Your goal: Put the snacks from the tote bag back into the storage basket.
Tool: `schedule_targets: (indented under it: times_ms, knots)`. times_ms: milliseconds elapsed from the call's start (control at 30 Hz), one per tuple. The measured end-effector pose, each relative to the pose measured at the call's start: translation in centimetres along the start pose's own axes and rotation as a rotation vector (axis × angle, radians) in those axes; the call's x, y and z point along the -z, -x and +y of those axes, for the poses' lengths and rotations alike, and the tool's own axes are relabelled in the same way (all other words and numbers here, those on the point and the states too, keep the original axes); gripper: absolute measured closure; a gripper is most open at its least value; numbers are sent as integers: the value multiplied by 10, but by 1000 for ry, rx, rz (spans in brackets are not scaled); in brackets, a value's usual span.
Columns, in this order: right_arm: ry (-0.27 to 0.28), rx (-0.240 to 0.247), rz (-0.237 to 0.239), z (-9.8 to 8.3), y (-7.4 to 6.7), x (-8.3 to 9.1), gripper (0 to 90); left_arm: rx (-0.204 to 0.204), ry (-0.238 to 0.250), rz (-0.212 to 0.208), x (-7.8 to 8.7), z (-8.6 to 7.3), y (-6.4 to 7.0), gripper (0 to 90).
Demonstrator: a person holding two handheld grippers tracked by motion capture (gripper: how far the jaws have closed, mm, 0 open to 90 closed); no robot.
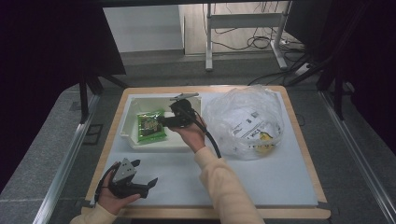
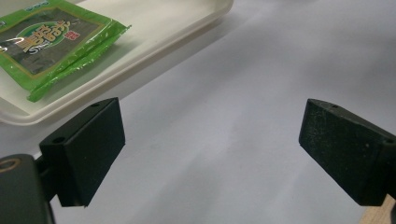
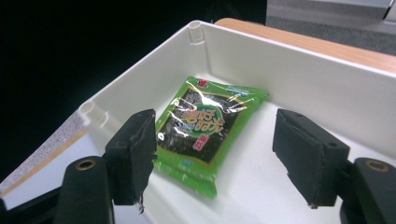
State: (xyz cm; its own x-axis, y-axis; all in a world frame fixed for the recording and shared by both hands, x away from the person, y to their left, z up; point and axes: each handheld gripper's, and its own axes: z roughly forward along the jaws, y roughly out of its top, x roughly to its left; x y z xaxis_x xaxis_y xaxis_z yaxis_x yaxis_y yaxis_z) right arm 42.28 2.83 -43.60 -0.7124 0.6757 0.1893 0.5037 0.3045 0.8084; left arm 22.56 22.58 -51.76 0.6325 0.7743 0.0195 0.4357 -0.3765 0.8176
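Note:
A green snack packet [image 1: 150,126] lies flat in the white bin [image 1: 130,109] at the table's left middle; it also shows as the packet [image 3: 205,130] and the packet [image 2: 51,42]. My right gripper [image 1: 163,119] hovers over the bin, open, jaws pointing left at the packet, nothing between them [image 3: 215,158]. My left gripper [image 1: 144,175] rests near the table's front left edge, open and empty [image 2: 210,154], above the bare grey mat.
A crumpled clear plastic bag [image 1: 245,122] with printed labels and something yellow inside sits right of the bin. The grey mat [image 1: 261,182] covers the wooden table. Metal rails run along both sides. A desk frame and cables stand behind.

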Motion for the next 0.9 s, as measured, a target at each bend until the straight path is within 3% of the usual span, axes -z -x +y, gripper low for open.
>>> schedule_targets:
  times_ms: [333, 600, 800, 900]
  knots:
    - [58, 72, 40, -29, 21, 71, 301, 17, -13, 19, -5, -2, -2, 68]
    - [86, 92, 21, -81, 45, 137, 295, 17, -39, 28, -13, -3, -1, 68]
    - [89, 63, 6, -124, 62, 170, 294, 33, -48, 39, -21, -1, -1, 67]
    - [70, 77, 5, -134, 65, 176, 290, 40, -51, 48, -26, 1, 0, 68]
